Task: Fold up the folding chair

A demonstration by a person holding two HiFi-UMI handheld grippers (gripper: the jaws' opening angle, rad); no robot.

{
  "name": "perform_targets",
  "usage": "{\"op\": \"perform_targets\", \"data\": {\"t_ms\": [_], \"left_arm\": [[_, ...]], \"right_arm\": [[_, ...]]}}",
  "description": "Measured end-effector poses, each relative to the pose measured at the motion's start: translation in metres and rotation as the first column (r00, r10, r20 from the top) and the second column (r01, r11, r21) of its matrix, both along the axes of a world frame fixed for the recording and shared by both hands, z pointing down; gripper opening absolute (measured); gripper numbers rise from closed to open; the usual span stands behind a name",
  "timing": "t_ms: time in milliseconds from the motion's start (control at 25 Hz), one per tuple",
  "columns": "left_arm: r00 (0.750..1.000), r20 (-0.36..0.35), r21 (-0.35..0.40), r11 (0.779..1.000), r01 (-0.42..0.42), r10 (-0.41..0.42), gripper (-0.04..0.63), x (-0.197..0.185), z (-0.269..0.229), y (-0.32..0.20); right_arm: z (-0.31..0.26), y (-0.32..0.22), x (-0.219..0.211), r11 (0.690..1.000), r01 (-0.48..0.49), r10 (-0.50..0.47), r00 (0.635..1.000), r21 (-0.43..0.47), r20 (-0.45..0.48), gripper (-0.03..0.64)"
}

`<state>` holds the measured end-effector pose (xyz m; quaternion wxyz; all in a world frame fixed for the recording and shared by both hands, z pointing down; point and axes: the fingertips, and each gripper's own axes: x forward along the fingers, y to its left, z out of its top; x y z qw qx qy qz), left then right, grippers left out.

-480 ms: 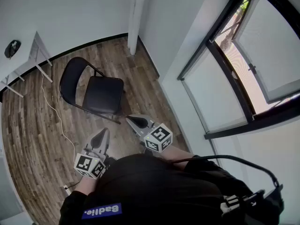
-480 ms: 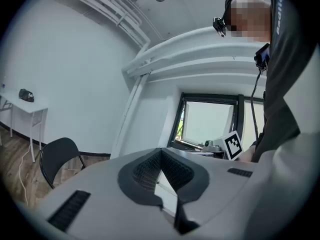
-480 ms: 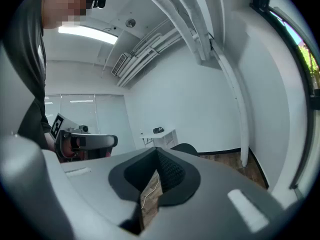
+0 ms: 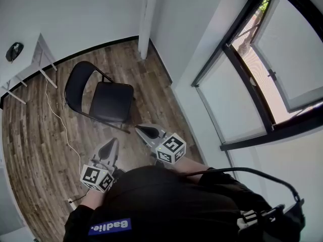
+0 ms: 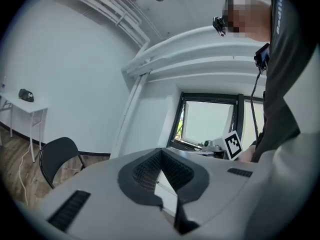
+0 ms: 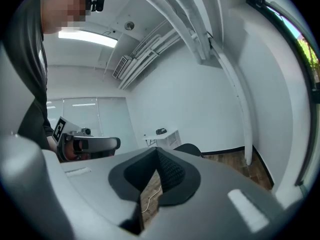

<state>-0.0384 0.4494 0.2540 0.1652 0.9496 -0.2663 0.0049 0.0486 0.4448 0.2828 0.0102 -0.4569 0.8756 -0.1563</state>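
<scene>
Ok, head view: left gripper (image 4: 111,142) and right gripper (image 4: 138,129) are both held out in front of the person's torso, tips pointing toward the folding chair (image 4: 103,97). The chair stands unfolded on the wood floor (image 4: 30,135), ahead of both sets of jaws and clear of them. The right tips are nearer, close to the seat's front edge but not touching. A white cable (image 4: 59,120) runs across the floor to the left of the left jaws. The white table (image 4: 24,67) is beyond the chair, far left. The window (image 4: 262,64) is off to the right of the right jaws.

Left gripper view: jaws closed, pads meeting at the tips, nothing between them. The chair sits beyond the jaws and to their left, backrest showing. The right gripper shows to the right of the jaws.

Right gripper view: jaws closed tip to tip, empty. The chair's backrest peeks just over the tips, slightly right. The table is behind it against the wall. The left gripper is visible to the left of the jaws.
</scene>
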Motion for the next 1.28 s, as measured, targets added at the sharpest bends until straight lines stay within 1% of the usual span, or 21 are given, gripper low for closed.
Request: {"op": "perform_targets", "data": {"t_ms": [160, 400, 600, 720, 840, 1040, 1280], "left_arm": [[1.0, -0.003, 0.003, 1.0, 0.004, -0.004, 0.003, 0.004, 0.0, 0.001], [0.999, 0.003, 0.001, 0.999, 0.036, -0.036, 0.003, 0.022, -0.001, 0.002], [0.993, 0.013, 0.001, 0.993, 0.117, -0.117, 0.003, 0.04, -0.001, -0.001], [0.986, 0.018, -0.001, 0.986, 0.165, -0.165, 0.003, 0.045, 0.004, -0.002], [0.98, 0.031, 0.0, 0.981, 0.194, -0.194, 0.003, 0.044, 0.008, -0.006], [0.977, 0.007, 0.011, 0.977, 0.211, -0.211, 0.003, 0.032, 0.018, -0.044], [0.984, 0.008, 0.016, 0.984, 0.18, -0.18, 0.003, 0.006, 0.022, -0.129]], "right_arm": [[0.0, 0.001, 0.004, 1.0, -0.002, 0.002, 1.0, -0.007, 0.008, 0.002], [0.003, 0.0, 0.026, 1.0, 0.01, -0.01, 1.0, -0.013, -0.004, 0.002], [0.015, -0.003, 0.05, 0.999, 0.046, -0.046, 0.999, -0.02, 0.011, 0.002], [0.025, -0.006, 0.063, 0.996, 0.075, -0.074, 0.997, -0.037, 0.022, 0.002], [0.034, -0.011, 0.067, 0.994, 0.097, -0.096, 0.995, -0.053, 0.022, 0.002], [0.046, -0.048, 0.063, 0.993, 0.097, -0.096, 0.995, -0.063, 0.015, 0.002], [0.056, -0.124, 0.044, 0.996, 0.048, -0.049, 0.999, -0.069, -0.01, 0.002]]}}
